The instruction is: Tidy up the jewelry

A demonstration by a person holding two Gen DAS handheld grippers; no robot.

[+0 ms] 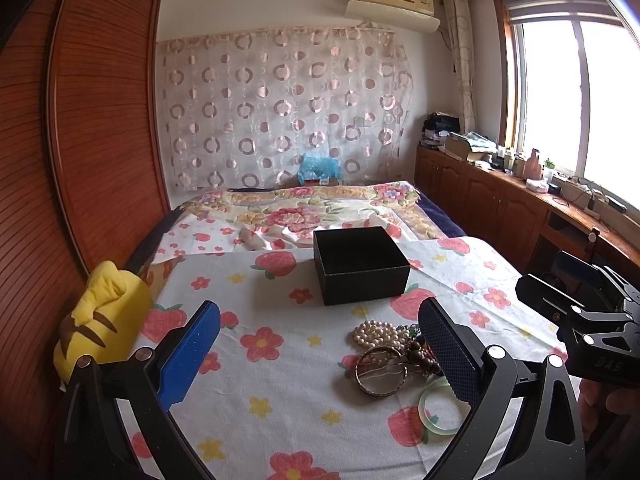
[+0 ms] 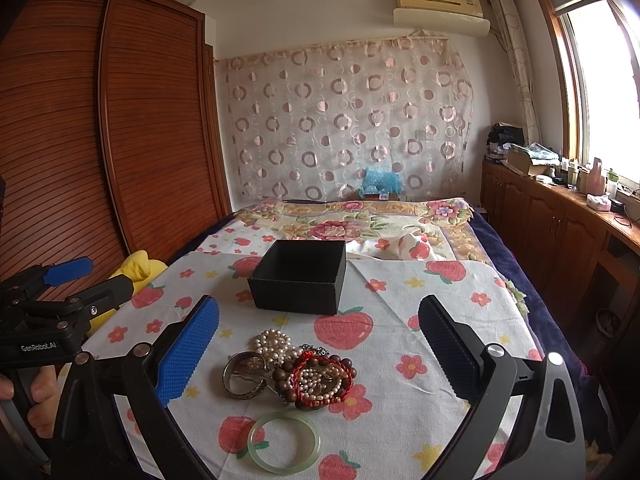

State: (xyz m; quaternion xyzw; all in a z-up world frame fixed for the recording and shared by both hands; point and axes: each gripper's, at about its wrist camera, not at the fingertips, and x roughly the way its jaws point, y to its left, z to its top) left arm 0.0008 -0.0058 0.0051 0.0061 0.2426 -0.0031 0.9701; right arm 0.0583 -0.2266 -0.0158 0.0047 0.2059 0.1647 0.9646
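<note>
Here, both the left claw [image 1: 320, 344] and the right claw [image 2: 318, 344] are held wide open and empty. The jewelry pile [image 2: 296, 372] is heaped just in front of the open black box [image 2: 298, 276] on the bed [image 2: 440, 320], with a green bangle [image 2: 284, 442] laid nearer still.

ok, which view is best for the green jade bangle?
Right wrist view: the green jade bangle lies whole and unobstructed on the bedsheet, apart from the jewelry pile. In the left wrist view, the left gripper's finger covers part of its ring.
</note>
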